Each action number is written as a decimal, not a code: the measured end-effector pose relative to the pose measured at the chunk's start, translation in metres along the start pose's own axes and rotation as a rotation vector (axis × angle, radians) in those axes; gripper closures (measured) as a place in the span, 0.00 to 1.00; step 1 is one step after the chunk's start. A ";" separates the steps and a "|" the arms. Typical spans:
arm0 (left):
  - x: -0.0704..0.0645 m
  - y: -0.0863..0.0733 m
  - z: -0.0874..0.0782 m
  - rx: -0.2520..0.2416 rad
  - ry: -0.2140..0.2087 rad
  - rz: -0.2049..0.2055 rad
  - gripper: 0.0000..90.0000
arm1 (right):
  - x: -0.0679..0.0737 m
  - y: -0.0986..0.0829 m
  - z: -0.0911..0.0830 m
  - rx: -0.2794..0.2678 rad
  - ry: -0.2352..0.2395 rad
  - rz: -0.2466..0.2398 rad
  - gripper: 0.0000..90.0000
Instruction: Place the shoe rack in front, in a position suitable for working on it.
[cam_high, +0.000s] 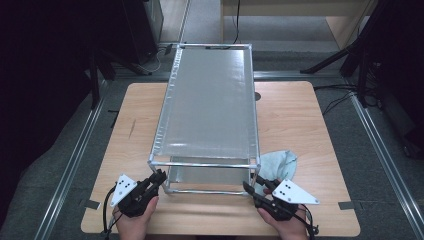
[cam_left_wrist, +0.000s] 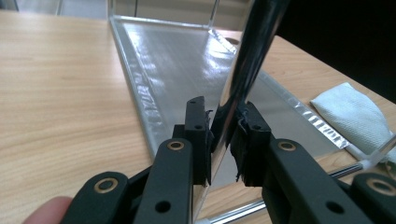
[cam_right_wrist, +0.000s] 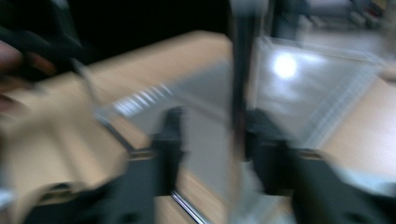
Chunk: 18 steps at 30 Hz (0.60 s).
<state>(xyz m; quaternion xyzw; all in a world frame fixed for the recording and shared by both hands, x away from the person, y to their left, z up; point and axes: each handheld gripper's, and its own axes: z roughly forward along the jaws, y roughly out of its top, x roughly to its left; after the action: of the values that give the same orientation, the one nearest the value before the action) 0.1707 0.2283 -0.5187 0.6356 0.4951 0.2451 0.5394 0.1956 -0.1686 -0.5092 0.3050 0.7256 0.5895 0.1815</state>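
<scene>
A tall frame of silver tubes (cam_high: 205, 164) with shiny grey sheets as its top and bottom stands lengthwise on the wooden table (cam_high: 300, 115). My left gripper (cam_high: 159, 176) (cam_left_wrist: 223, 119) is shut on the frame's front left upright post (cam_left_wrist: 252, 56), with both pads pressed against the chrome tube. My right gripper (cam_high: 248, 189) (cam_right_wrist: 215, 130) is at the front right post (cam_right_wrist: 242, 70). Its jaws are open, and the post stands between them close to the right jaw. The right gripper view is blurred by motion.
A crumpled pale green cloth (cam_high: 280, 162) (cam_left_wrist: 350, 112) lies on the table beside the frame's front right corner, close to my right hand. Bare wood runs along both long sides of the frame. Dark stands and cables lie on the floor around the table.
</scene>
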 end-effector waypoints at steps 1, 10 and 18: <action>0.000 -0.002 0.000 -0.011 -0.003 0.002 0.87 | -0.001 0.003 -0.004 -0.034 0.024 0.015 0.49; 0.000 -0.008 -0.008 -0.026 -0.045 0.069 0.88 | -0.058 0.010 -0.045 -0.133 -0.105 0.100 0.39; 0.001 -0.008 -0.011 -0.008 -0.104 0.094 0.88 | -0.093 -0.009 -0.019 0.125 -0.387 0.245 0.25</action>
<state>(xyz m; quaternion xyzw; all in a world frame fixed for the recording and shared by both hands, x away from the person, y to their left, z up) 0.1594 0.2336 -0.5232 0.6677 0.4350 0.2390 0.5549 0.2510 -0.2450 -0.5226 0.5087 0.6700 0.4915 0.2252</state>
